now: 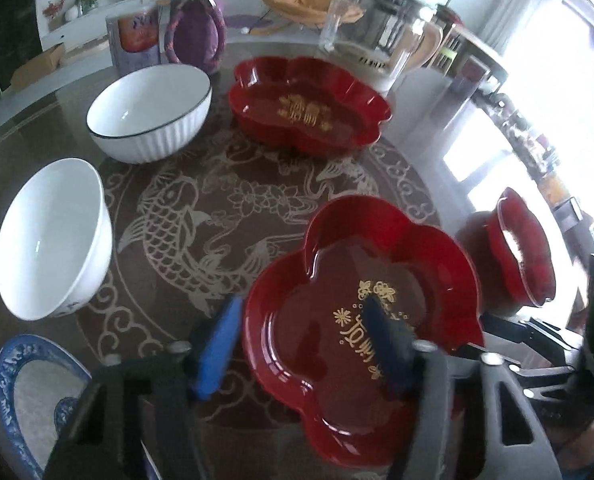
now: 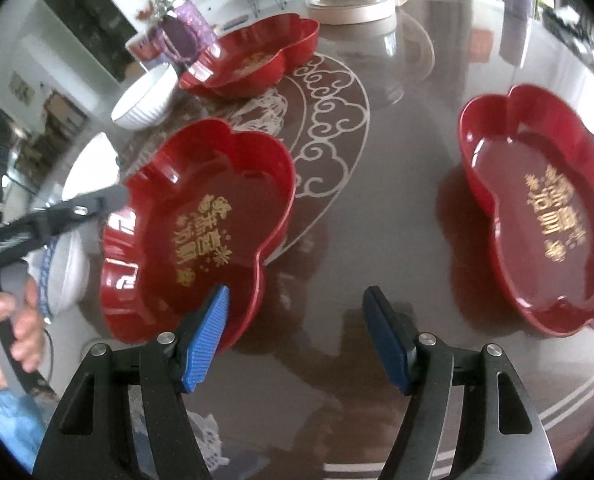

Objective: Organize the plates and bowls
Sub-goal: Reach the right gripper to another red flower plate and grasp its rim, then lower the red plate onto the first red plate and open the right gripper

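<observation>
Three red flower-shaped plates with gold writing lie on the round table. My left gripper (image 1: pixel 303 344) is open, its jaws either side of the near rim of the nearest red plate (image 1: pixel 337 360), one finger inside it. The same plate (image 2: pixel 217 208) shows at the left of the right wrist view. My right gripper (image 2: pixel 297 334) is open and empty over bare table between that plate and a second red plate (image 2: pixel 537 216), which also shows in the left wrist view (image 1: pixel 521 252). A third red plate (image 1: pixel 309 100) lies at the back. Two white bowls (image 1: pixel 149 112) (image 1: pixel 53 240) stand left.
A blue-patterned plate (image 1: pixel 29 396) sits at the near left edge. A glass kettle (image 1: pixel 381 36), a purple bottle (image 1: pixel 197 36) and a printed box (image 1: pixel 135 40) stand at the back of the table. The table centre (image 1: pixel 201 216) has a fish pattern.
</observation>
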`<control>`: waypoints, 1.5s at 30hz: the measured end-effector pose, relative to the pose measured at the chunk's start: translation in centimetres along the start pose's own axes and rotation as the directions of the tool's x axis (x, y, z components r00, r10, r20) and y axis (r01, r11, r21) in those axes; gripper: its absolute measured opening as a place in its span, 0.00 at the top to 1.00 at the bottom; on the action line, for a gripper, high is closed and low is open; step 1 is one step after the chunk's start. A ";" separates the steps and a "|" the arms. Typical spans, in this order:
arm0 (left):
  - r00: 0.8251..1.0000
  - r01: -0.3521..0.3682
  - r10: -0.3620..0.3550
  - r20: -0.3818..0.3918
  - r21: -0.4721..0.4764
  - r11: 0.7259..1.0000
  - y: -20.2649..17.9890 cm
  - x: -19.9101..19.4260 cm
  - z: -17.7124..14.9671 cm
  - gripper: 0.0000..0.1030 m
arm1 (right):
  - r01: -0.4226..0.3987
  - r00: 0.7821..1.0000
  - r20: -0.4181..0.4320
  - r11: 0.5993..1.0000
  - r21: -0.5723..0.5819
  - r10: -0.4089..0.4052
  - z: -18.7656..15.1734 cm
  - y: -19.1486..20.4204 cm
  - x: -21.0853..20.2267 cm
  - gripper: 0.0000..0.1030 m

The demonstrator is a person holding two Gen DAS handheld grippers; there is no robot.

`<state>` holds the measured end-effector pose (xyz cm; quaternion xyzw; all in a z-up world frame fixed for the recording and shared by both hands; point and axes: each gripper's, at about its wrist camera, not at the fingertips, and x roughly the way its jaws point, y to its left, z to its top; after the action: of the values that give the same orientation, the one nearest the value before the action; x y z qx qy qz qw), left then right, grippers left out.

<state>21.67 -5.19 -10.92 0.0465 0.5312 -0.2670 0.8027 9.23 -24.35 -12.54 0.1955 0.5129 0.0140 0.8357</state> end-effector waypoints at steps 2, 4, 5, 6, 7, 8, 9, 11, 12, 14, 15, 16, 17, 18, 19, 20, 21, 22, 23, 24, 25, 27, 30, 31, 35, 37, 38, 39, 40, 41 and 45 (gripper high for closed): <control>0.999 -0.039 0.039 -0.004 0.014 0.999 -0.2 0.7 0.0 0.67 | -0.013 1.000 0.005 1.000 0.000 0.013 -0.2 0.5 0.6 0.31; 0.999 -0.035 0.035 -0.016 0.014 0.999 -0.2 1.2 -0.1 0.79 | 0.012 1.000 0.012 1.000 -0.015 -0.012 0.1 1.1 1.3 0.44; 1.000 -0.019 0.019 -0.018 0.009 1.000 -0.2 1.2 -0.1 0.81 | 0.002 1.000 -0.001 1.000 -0.017 -0.002 0.0 1.3 1.5 0.71; 1.000 -0.021 0.022 -0.015 0.011 1.000 -0.2 1.1 -0.3 0.82 | 0.002 1.000 -0.013 1.000 -0.007 -0.002 -0.1 1.2 1.7 0.86; 1.000 -0.022 0.022 -0.013 0.016 1.000 -0.5 0.9 -0.4 0.82 | 0.013 1.000 -0.011 1.000 0.000 -0.013 -0.2 1.1 1.5 0.86; 1.000 -0.020 0.021 -0.006 0.018 1.000 -0.7 0.7 -0.5 0.82 | 0.014 1.000 -0.002 1.000 0.002 -0.014 -0.3 1.0 1.1 0.86; 1.000 -0.014 0.014 0.003 0.019 1.000 -1.0 0.4 -0.5 0.82 | 0.015 1.000 0.012 1.000 -0.001 -0.015 -0.5 1.0 0.6 0.87; 0.999 0.005 -0.006 0.032 0.020 1.000 -1.8 -1.1 -0.5 0.82 | 0.007 0.999 0.035 1.000 0.004 -0.007 -0.7 0.8 -0.8 0.87; 0.999 0.021 -0.022 0.050 0.024 0.999 -2.4 -1.9 -0.4 0.82 | 0.001 0.999 0.054 1.000 0.009 -0.001 -0.7 0.6 -1.8 0.87; 0.994 0.058 -0.062 0.093 0.046 0.997 -4.3 -3.8 0.3 0.82 | -0.001 0.995 0.095 1.000 0.012 0.000 -0.6 -0.1 -4.1 0.86; 0.992 0.071 -0.077 0.105 0.053 0.996 -5.1 -4.2 0.7 0.82 | -0.002 0.993 0.117 1.000 0.014 0.001 -0.4 -0.7 -5.4 0.87; 0.987 0.097 -0.104 0.120 0.066 0.993 -6.5 -4.7 1.4 0.82 | 0.001 0.991 0.136 1.000 0.020 -0.004 -0.1 -1.5 -6.6 0.87; 0.985 0.112 -0.121 0.126 0.076 0.991 -7.6 -4.9 1.9 0.82 | 0.007 0.988 0.152 1.000 0.027 -0.012 0.0 -2.2 -7.7 0.87; 0.982 0.126 -0.136 0.132 0.088 0.988 -8.9 -4.9 2.5 0.82 | 0.019 0.985 0.169 0.999 0.038 -0.025 0.3 -3.3 -8.9 0.87; 0.979 0.138 -0.151 0.136 0.102 0.985 -10.3 -4.7 3.1 0.82 | 0.030 0.982 0.185 0.998 0.054 -0.039 0.6 -4.5 -10.0 0.87; 0.975 0.154 -0.170 0.140 0.124 0.980 -12.3 -4.2 3.8 0.82 | 0.042 0.979 0.198 0.997 0.071 -0.055 0.8 -5.5 -10.9 0.87; 0.973 0.163 -0.182 0.140 0.137 0.977 -13.4 -3.8 4.1 0.82 | 0.062 0.974 0.213 0.994 0.094 -0.081 1.0 -6.9 -11.8 0.86; 0.971 0.176 -0.197 0.137 0.152 0.973 -14.9 -3.1 4.7 0.82 | 0.082 0.969 0.224 0.990 0.119 -0.107 1.1 -8.1 -12.6 0.86; 0.968 0.191 -0.213 0.129 0.166 0.967 -16.5 -2.2 5.2 0.82 | 0.094 0.965 0.231 0.985 0.143 -0.126 1.2 -9.3 -13.2 0.86; 0.967 0.202 -0.225 0.120 0.176 0.963 -17.7 -1.3 5.7 0.82 | 0.105 0.961 0.237 0.980 0.171 -0.144 1.1 -10.4 -13.8 0.86; 0.964 0.220 -0.243 0.108 0.190 0.957 -19.2 -0.1 6.3 0.82 | 0.116 0.957 0.239 0.972 0.204 -0.165 1.1 -12.0 -14.3 0.86; 0.963 0.238 -0.259 0.078 0.211 0.948 -21.4 1.8 6.9 0.82 | 0.130 0.953 0.236 0.961 0.245 -0.189 0.8 -13.9 -14.7 0.86; 0.971 0.217 -0.234 0.042 0.253 0.943 -24.1 4.3 7.4 0.82 | 0.128 0.954 0.222 0.941 0.312 -0.203 0.4 -16.3 -14.1 0.86; 0.975 0.205 -0.222 0.034 0.263 0.943 -24.6 4.9 7.5 0.82 | 0.134 0.953 0.215 0.935 0.328 -0.213 0.2 -17.0 -13.8 0.86; 0.984 0.165 -0.177 0.014 0.299 0.940 -25.9 6.4 7.8 0.82 | 0.127 0.955 0.210 0.926 0.355 -0.211 -0.5 -18.1 -13.1 0.85; 0.985 0.157 -0.170 0.015 0.306 0.939 -25.9 6.5 7.8 0.81 | 0.118 0.959 0.201 0.927 0.356 -0.200 -0.3 -18.4 -12.4 0.85; 0.986 0.154 -0.167 0.016 0.309 0.939 -25.9 6.6 7.8 0.81 | 0.124 0.959 0.199 0.927 0.354 -0.204 -0.3 -18.3 -12.1 0.85; 0.987 0.147 -0.160 0.015 0.311 0.939 -25.9 6.6 7.7 0.81 | 0.132 0.957 0.197 0.927 0.351 -0.211 -0.1 -18.3 -11.8 0.85; 0.988 0.144 -0.156 0.014 0.313 0.939 -25.9 6.6 7.4 0.81 | 0.148 0.955 0.194 0.926 0.348 -0.226 0.2 -18.3 -11.4 0.85; 0.989 0.137 -0.149 0.014 0.318 0.938 -26.0 6.5 7.2 0.81 | 0.156 0.953 0.193 0.924 0.348 -0.234 0.2 -18.5 -11.2 0.85; 0.991 0.122 -0.133 0.008 0.348 0.930 -25.5 6.5 6.4 0.81 | 0.174 0.947 0.201 0.924 0.341 -0.252 0.6 -18.7 -10.8 0.81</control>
<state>16.73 -31.75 -8.54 0.1482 0.4650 -0.4087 0.7712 1.33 -44.24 -9.46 0.2706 0.4215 -0.1844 0.8457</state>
